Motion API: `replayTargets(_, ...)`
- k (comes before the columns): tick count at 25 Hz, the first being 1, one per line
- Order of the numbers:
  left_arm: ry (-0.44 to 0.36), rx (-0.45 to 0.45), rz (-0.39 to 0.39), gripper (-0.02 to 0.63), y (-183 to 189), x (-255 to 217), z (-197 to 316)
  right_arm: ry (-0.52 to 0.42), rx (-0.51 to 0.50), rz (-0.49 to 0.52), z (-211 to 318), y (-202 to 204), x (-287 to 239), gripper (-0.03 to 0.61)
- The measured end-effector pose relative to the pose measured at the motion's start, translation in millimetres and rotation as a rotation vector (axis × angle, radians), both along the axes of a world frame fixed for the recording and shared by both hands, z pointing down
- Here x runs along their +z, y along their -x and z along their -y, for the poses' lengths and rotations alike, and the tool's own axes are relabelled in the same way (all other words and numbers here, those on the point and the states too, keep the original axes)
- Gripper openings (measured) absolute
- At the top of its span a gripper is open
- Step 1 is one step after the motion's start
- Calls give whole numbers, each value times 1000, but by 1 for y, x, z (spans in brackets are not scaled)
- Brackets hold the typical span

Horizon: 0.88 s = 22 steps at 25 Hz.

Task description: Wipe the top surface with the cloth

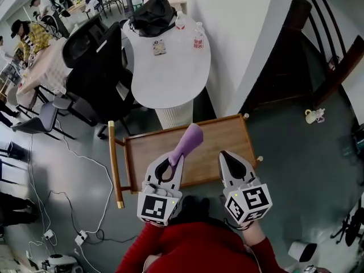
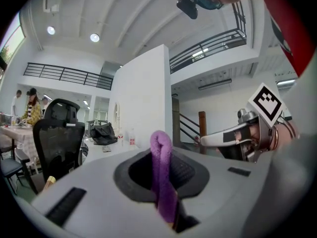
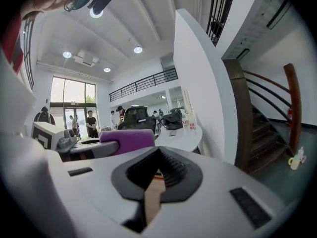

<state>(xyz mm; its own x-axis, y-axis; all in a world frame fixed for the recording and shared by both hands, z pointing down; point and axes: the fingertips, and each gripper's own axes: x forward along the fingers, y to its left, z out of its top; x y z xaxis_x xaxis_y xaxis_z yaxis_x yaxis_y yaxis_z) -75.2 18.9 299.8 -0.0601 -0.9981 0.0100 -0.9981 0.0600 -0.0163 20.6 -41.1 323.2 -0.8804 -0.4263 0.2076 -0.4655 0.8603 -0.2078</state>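
Purple fabric cloth [image 1: 188, 141], rolled, is pinched in the left claw [image 1: 173, 161] over the brown wooden trolley counter [image 1: 224, 136]. The right claw [image 1: 229, 155] is closed and empty. Wiping seemingly not yet begun.

Two grippers are in view: the left hand-held gripper [image 1: 177, 160] and the right hand-held gripper [image 1: 223, 154]. There is one purple cloth [image 1: 189, 140] and one wooden trolley [image 1: 227, 136]. One white counter [image 1: 170, 78] carries two bottles [image 1: 181, 20] [image 1: 198, 38], one black bag [image 1: 152, 13] and one small packet [image 1: 159, 47].

Cart top [image 1: 223, 140] open, hemmed by raised rim [image 1: 222, 121].
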Motion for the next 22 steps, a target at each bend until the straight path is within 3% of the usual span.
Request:
replayTargets(5, 61, 22, 26, 44, -8, 11, -5, -24, -3, -32, -12, -6, 4, 3)
replayTargets(8, 30, 20, 22, 44, -9, 7, -3, -29, -10, -34, -14, -6, 4, 3)
replayTargets(11, 75, 27, 33, 44, -12, 11, -3, -39, -17, -33, -15, -6, 3, 3)
replayTargets(22, 88, 15, 32, 44, -11, 14, -4, -40, -10, -37, -12, -9, 3, 3)
